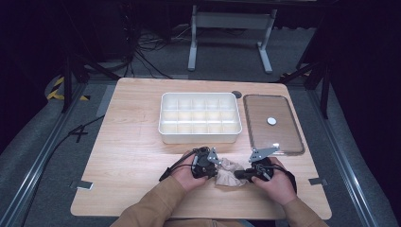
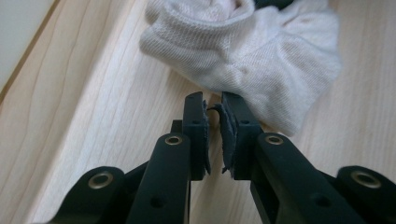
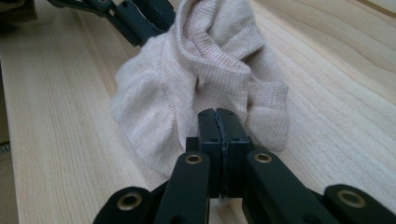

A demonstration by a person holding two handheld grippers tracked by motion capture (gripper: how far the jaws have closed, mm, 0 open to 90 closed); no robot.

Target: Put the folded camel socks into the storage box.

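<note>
Beige sock (image 1: 229, 171) btwn both grippers, near edge.

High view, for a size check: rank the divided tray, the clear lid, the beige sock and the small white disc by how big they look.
1. Divided tray
2. Clear lid
3. Beige sock
4. White disc

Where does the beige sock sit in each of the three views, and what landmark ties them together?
High view: the beige sock lies bunched at the near table edge, between the two grippers.
Left gripper view: it is at top centre and right, just beyond the jaw tips.
Right gripper view: it rises in the centre, behind the shut jaws.
Shared landmark: the pale wooden tabletop under the sock.
</note>
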